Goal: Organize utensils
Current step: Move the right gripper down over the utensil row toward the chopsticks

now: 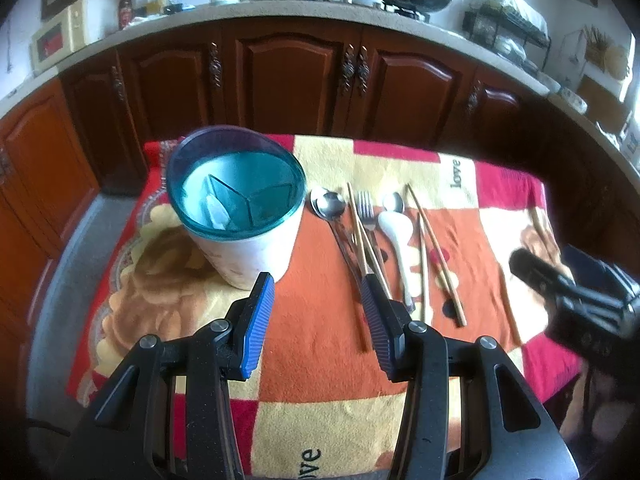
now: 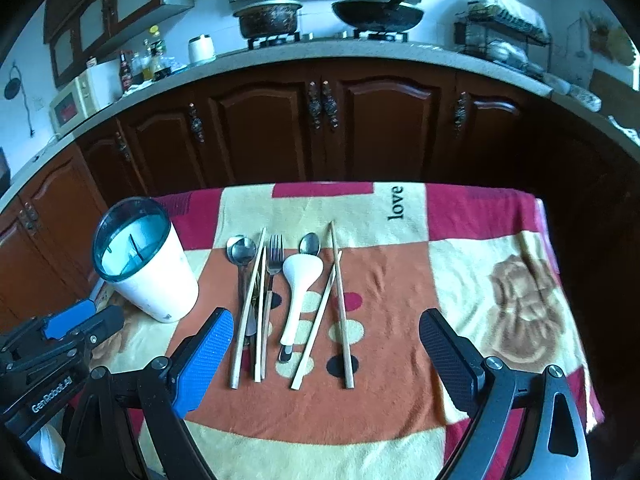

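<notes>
A white utensil holder (image 1: pixel 244 236) (image 2: pixel 150 276) with a teal divided rim stands at the table's left. To its right lie two metal spoons (image 2: pixel 241 250) (image 2: pixel 310 245), a fork (image 2: pixel 275 258), a white ceramic spoon (image 2: pixel 300 280) and several wooden chopsticks (image 2: pixel 340 304) in a row; they also show in the left wrist view (image 1: pixel 376 232). My left gripper (image 1: pixel 318 284) is open and empty, just in front of the holder and the utensil handles. My right gripper (image 2: pixel 326 318) is wide open and empty above the near ends of the utensils.
A patchwork blanket (image 2: pixel 400 280) covers the small table. Dark wooden cabinets (image 2: pixel 280 128) and a countertop with a pot, a wok (image 2: pixel 376 14), bottles and a microwave (image 2: pixel 74 102) stand behind it. The floor (image 1: pixel 76 248) drops away at the left.
</notes>
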Action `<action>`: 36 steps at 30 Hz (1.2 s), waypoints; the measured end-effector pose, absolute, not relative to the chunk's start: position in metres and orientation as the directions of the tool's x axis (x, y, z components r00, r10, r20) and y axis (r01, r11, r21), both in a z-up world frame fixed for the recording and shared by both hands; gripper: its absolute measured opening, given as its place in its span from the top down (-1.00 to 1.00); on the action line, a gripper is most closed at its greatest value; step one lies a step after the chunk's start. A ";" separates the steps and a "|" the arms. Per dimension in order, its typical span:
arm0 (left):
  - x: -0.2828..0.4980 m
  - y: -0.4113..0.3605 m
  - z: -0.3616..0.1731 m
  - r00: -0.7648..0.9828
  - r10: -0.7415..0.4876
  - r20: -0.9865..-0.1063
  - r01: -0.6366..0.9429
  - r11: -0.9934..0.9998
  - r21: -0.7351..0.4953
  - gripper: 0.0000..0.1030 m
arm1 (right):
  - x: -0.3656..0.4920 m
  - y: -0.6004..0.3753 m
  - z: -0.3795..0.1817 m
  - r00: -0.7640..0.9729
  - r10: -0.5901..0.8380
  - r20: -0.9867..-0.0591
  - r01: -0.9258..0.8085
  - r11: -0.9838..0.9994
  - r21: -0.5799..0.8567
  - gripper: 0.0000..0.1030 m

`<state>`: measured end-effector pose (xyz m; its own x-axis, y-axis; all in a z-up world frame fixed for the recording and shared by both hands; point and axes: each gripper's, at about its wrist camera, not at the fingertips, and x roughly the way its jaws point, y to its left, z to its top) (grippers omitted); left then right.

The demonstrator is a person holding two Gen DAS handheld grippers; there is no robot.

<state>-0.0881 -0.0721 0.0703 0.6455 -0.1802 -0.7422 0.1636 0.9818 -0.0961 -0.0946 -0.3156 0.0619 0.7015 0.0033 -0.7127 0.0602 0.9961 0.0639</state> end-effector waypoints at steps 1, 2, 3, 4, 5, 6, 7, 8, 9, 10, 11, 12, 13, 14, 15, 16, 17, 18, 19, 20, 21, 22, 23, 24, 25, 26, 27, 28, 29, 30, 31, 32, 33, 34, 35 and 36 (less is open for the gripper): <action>-0.087 -0.074 0.066 0.639 -0.183 -0.747 0.172 0.981 -0.093 0.13 | -0.090 -0.320 0.057 0.695 0.029 -0.718 0.048 0.995 0.086 -0.72; -0.086 -0.075 0.064 0.635 -0.185 -0.750 0.177 0.980 -0.092 0.13 | -0.085 -0.324 0.052 0.686 0.059 -0.726 0.035 0.993 0.113 -0.60; -0.085 -0.077 0.060 0.628 -0.187 -0.755 0.183 0.979 -0.091 0.13 | -0.080 -0.327 0.047 0.677 0.084 -0.731 0.025 0.990 0.137 -0.53; -0.083 -0.078 0.057 0.621 -0.191 -0.760 0.188 0.978 -0.092 0.13 | -0.075 -0.330 0.042 0.668 0.114 -0.735 0.015 0.986 0.166 -0.48; -0.081 -0.079 0.054 0.615 -0.194 -0.764 0.192 0.977 -0.094 0.13 | -0.070 -0.332 0.037 0.662 0.144 -0.736 0.001 0.981 0.193 -0.32; -0.080 -0.080 0.051 0.609 -0.198 -0.768 0.195 0.976 -0.097 0.13 | -0.064 -0.334 0.031 0.653 0.169 -0.739 -0.010 0.977 0.214 -0.11; -0.078 -0.081 0.048 0.604 -0.200 -0.771 0.198 0.975 -0.099 0.13 | -0.056 -0.335 0.025 0.641 0.189 -0.744 -0.019 0.973 0.231 -0.02; -0.077 -0.082 0.046 0.601 -0.203 -0.773 0.200 0.975 -0.100 0.13 | -0.049 -0.336 0.020 0.632 0.208 -0.747 -0.027 0.969 0.247 0.04; -0.075 -0.082 0.044 0.597 -0.204 -0.776 0.204 0.974 -0.100 0.13 | -0.042 -0.336 0.015 0.625 0.225 -0.747 -0.036 0.965 0.261 0.04; -0.073 -0.083 0.042 0.593 -0.205 -0.778 0.206 0.973 -0.099 0.13 | -0.033 -0.337 0.010 0.614 0.241 -0.751 -0.041 0.961 0.275 0.04; -0.071 -0.084 0.040 0.590 -0.207 -0.781 0.208 0.973 -0.100 0.13 | -0.026 -0.336 0.005 0.600 0.258 -0.757 -0.046 0.956 0.289 0.06; -0.070 -0.084 0.038 0.586 -0.210 -0.783 0.212 0.972 -0.102 0.13 | -0.017 -0.335 0.000 0.586 0.277 -0.762 -0.056 0.951 0.303 0.08; -0.068 -0.085 0.036 0.583 -0.213 -0.784 0.216 0.971 -0.103 0.13 | -0.011 -0.334 -0.004 0.577 0.287 -0.765 -0.062 0.949 0.309 0.09; -0.066 -0.086 0.034 0.580 -0.217 -0.785 0.221 0.970 -0.105 0.13 | -0.005 -0.334 -0.007 0.572 0.284 -0.769 -0.062 0.950 0.305 0.09; -0.063 -0.088 0.032 0.576 -0.220 -0.787 0.225 0.969 -0.106 0.13 | 0.001 -0.334 -0.010 0.569 0.275 -0.775 -0.058 0.953 0.296 0.09; -0.061 -0.089 0.030 0.573 -0.224 -0.788 0.229 0.967 -0.108 0.13 | 0.007 -0.335 -0.013 0.566 0.267 -0.780 -0.056 0.956 0.287 0.09; -0.058 -0.091 0.029 0.568 -0.232 -0.790 0.233 0.966 -0.116 0.13 | 0.011 -0.337 -0.015 0.562 0.265 -0.784 -0.053 0.957 0.285 0.09; -0.055 -0.093 0.026 0.561 -0.240 -0.792 0.238 0.963 -0.123 0.13 | 0.017 -0.339 -0.018 0.556 0.263 -0.788 -0.046 0.957 0.287 0.09; -0.053 -0.096 0.025 0.556 -0.244 -0.794 0.243 0.962 -0.125 0.13 | 0.020 -0.342 -0.020 0.549 0.265 -0.792 -0.041 0.956 0.291 0.09; -0.050 -0.100 0.023 0.553 -0.246 -0.796 0.249 0.961 -0.124 0.13 | 0.023 -0.343 -0.022 0.544 0.268 -0.795 -0.038 0.954 0.296 0.09; -0.048 -0.104 0.020 0.549 -0.249 -0.798 0.258 0.958 -0.122 0.13 | 0.024 -0.345 -0.023 0.542 0.272 -0.795 -0.036 0.953 0.301 0.09; -0.046 -0.107 0.018 0.545 -0.252 -0.800 0.265 0.957 -0.121 0.13 | 0.026 -0.346 -0.023 0.543 0.273 -0.794 -0.036 0.952 0.303 0.09; -0.043 -0.111 0.015 0.540 -0.258 -0.801 0.273 0.954 -0.123 0.13 | 0.026 -0.346 -0.024 0.543 0.276 -0.793 -0.038 0.952 0.305 0.09; -0.041 -0.113 0.013 0.538 -0.262 -0.801 0.280 0.952 -0.124 0.13 | 0.027 -0.347 -0.025 0.542 0.277 -0.794 -0.039 0.951 0.306 0.09; -0.039 -0.114 0.012 0.535 -0.264 -0.802 0.285 0.951 -0.123 0.13 | 0.027 -0.347 -0.026 0.538 0.280 -0.795 -0.040 0.950 0.308 0.09; -0.037 -0.115 0.010 0.532 -0.266 -0.804 0.293 0.949 -0.120 0.13 | 0.028 -0.348 -0.028 0.535 0.283 -0.796 -0.039 0.949 0.311 0.09; -0.035 -0.117 0.007 0.526 -0.267 -0.807 0.302 0.946 -0.116 0.13 | 0.028 -0.350 -0.028 0.534 0.285 -0.796 -0.038 0.949 0.314 0.09; -0.033 -0.118 0.005 0.521 -0.266 -0.811 0.307 0.945 -0.113 0.13 | 0.028 -0.352 -0.028 0.535 0.285 -0.796 -0.037 0.948 0.315 0.09; -0.032 -0.118 0.004 0.517 -0.266 -0.814 0.309 0.944 -0.112 0.13 | 0.029 -0.353 -0.028 0.537 0.284 -0.794 -0.037 0.949 0.315 0.09; -0.031 -0.118 0.003 0.514 -0.268 -0.815 0.313 0.943 -0.113 0.13 | 0.030 -0.354 -0.027 0.539 0.285 -0.793 -0.038 0.948 0.315 0.09; -0.032 -0.119 0.003 0.515 -0.270 -0.814 0.315 0.942 -0.113 0.13 | 0.032 -0.354 -0.026 0.540 0.289 -0.791 -0.042 0.947 0.317 0.09; -0.033 -0.118 0.003 0.517 -0.272 -0.811 0.317 0.942 -0.113 0.13 | 0.035 -0.354 -0.025 0.539 0.296 -0.788 -0.049 0.946 0.321 0.09; -0.034 -0.119 0.003 0.521 -0.273 -0.808 0.319 0.941 -0.112 0.13 | 0.037 -0.352 -0.024 0.537 0.304 -0.787 -0.058 0.944 0.325 0.09; -0.034 -0.119 0.003 0.524 -0.273 -0.807 0.319 0.941 -0.111 0.13 | 0.040 -0.349 -0.023 0.534 0.314 -0.785 -0.075 0.943 0.326 0.09; -0.034 -0.118 0.003 0.524 -0.271 -0.808 0.317 0.942 -0.110 0.13 | 0.043 -0.346 -0.022 0.535 0.313 -0.785 -0.084 0.944 0.319 0.09; -0.033 -0.119 0.002 0.523 -0.270 -0.809 0.316 0.942 -0.111 0.13 | 0.047 -0.345 -0.020 0.538 0.298 -0.789 -0.084 0.950 0.301 0.09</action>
<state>-0.0333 -0.1190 0.0023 0.5225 -0.2701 -0.8087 0.3158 0.9423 -0.1106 0.0475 -0.3447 -0.0202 0.5378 0.2977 -0.7888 -0.0838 0.9498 0.3014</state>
